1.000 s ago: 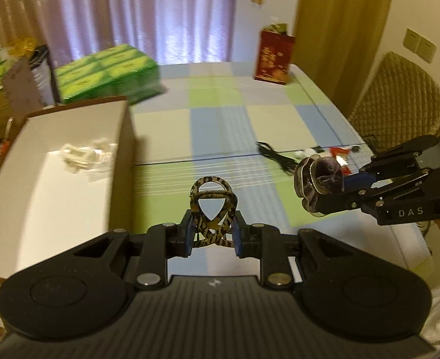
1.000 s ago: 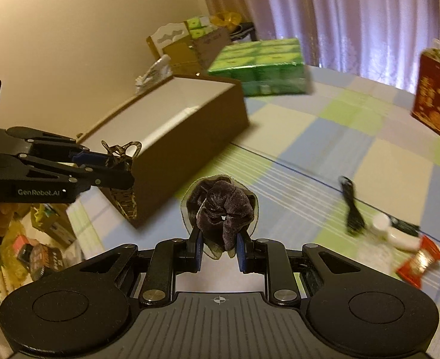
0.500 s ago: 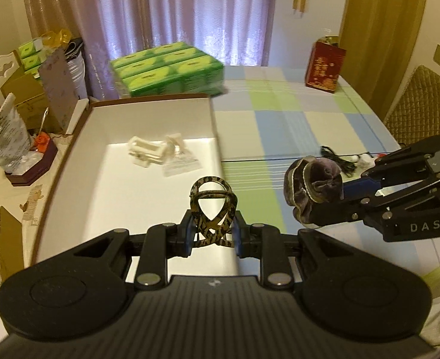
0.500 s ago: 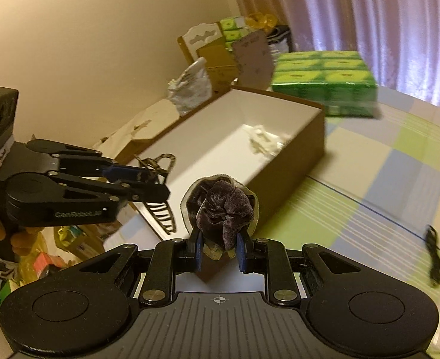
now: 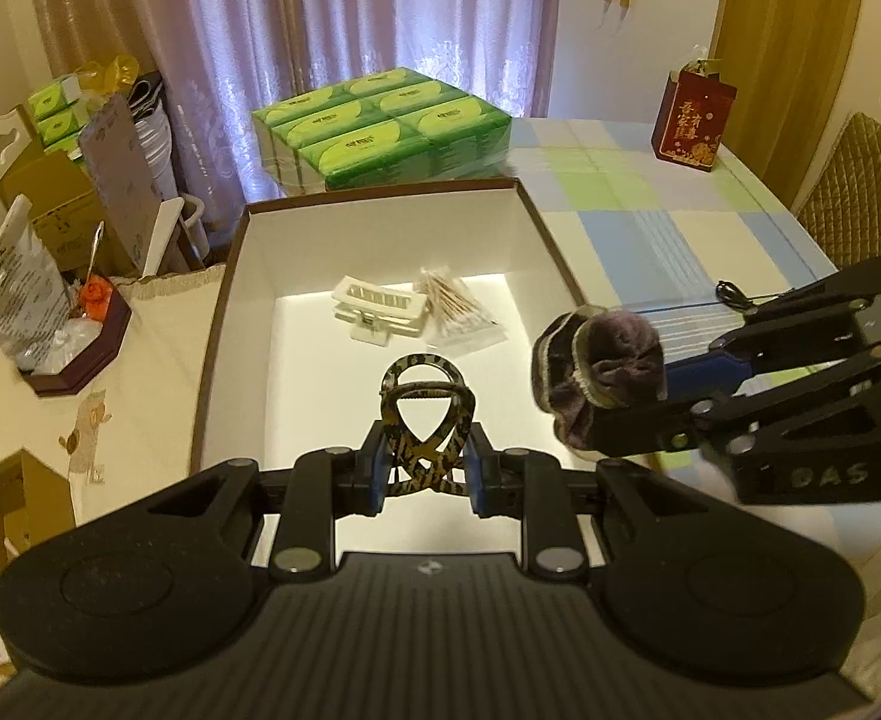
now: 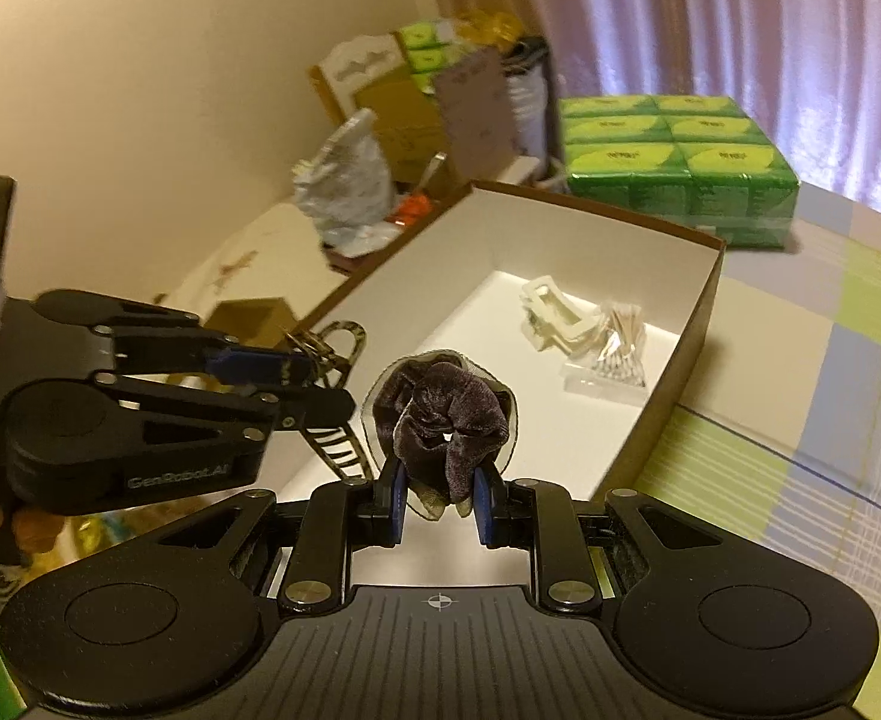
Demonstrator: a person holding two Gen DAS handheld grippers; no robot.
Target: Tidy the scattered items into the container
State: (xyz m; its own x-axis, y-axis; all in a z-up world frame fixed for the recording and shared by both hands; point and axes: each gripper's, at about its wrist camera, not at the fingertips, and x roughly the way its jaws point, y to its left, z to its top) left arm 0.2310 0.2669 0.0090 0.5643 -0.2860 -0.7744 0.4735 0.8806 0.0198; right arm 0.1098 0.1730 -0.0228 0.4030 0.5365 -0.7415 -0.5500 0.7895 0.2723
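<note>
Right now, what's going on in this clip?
A person is tidying small items into an open cardboard box using two handheld grippers. The left gripper is shut on a leopard-print hair claw, the right gripper on a dark velvet scrunchie; both are held over the box. A white hair clip and a bag of cotton swabs already lie inside.

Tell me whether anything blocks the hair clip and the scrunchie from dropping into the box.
Nothing visible does. The left gripper holds the hair clip over the open box, the right gripper holds the scrunchie near its edge. The white clip and cotton swabs lie farther in.
</note>
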